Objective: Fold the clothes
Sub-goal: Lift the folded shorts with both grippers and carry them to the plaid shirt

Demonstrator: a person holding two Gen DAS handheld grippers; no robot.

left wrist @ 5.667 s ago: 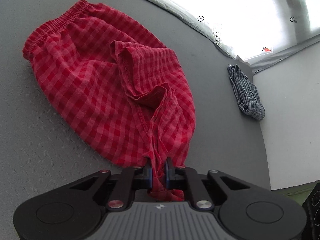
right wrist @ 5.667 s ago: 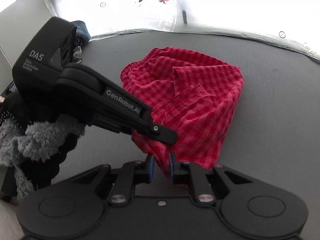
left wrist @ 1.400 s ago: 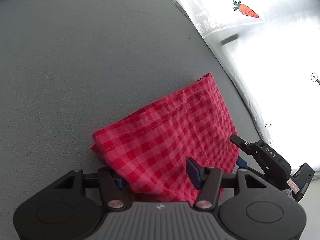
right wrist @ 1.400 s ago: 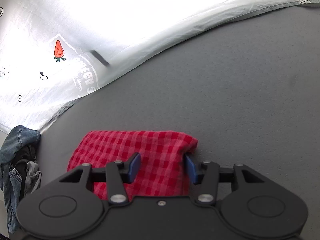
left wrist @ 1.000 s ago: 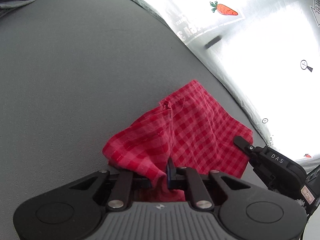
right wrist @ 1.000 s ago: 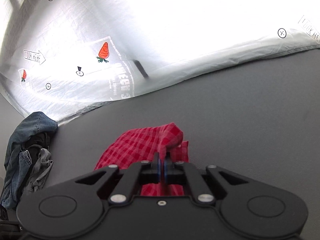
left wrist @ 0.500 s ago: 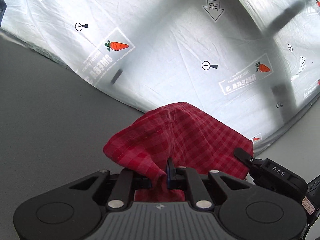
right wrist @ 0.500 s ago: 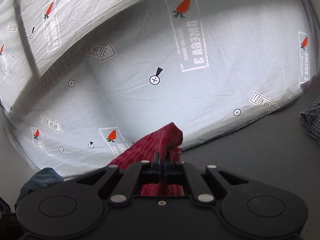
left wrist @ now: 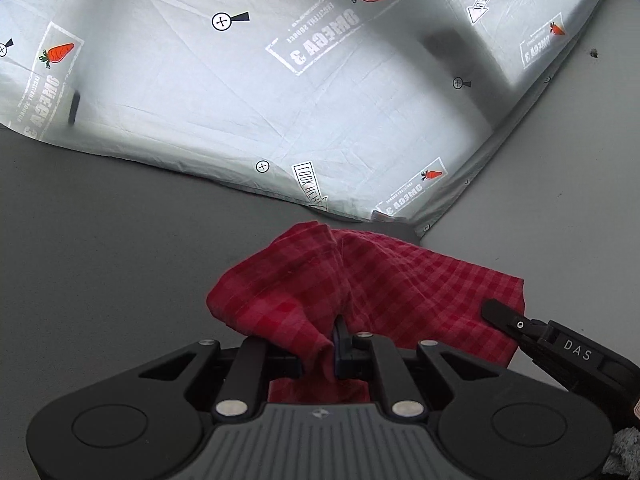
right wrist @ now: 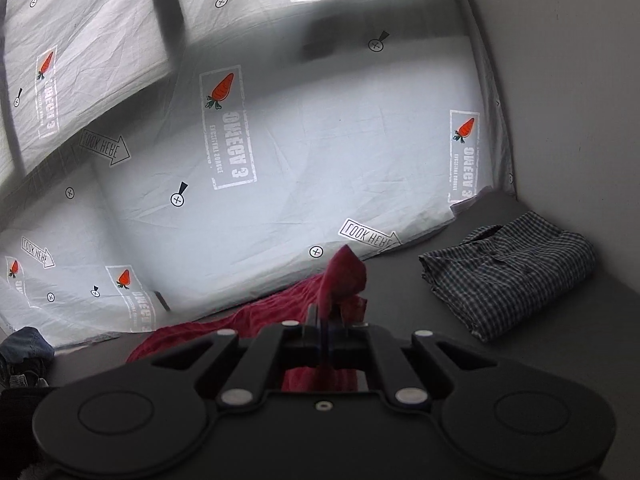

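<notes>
The folded red checked shorts (left wrist: 372, 284) hang between both grippers, lifted off the grey table (left wrist: 100, 240). My left gripper (left wrist: 336, 344) is shut on one bunched corner of them. My right gripper (right wrist: 325, 330) is shut on the other corner, and the red cloth (right wrist: 344, 272) pokes up past its fingers. The right gripper's body (left wrist: 560, 352) shows at the lower right of the left wrist view, against the far side of the shorts.
A folded dark checked shirt (right wrist: 508, 268) lies on the table at the right, near the wall corner. A white printed sheet (right wrist: 300, 152) hangs behind the table. A heap of denim clothes (right wrist: 22, 350) sits at the far left.
Both grippers closed on the folded shorts, lifted them off the table and carried them to the right, so the folded checked shirt now comes into the right wrist view.
</notes>
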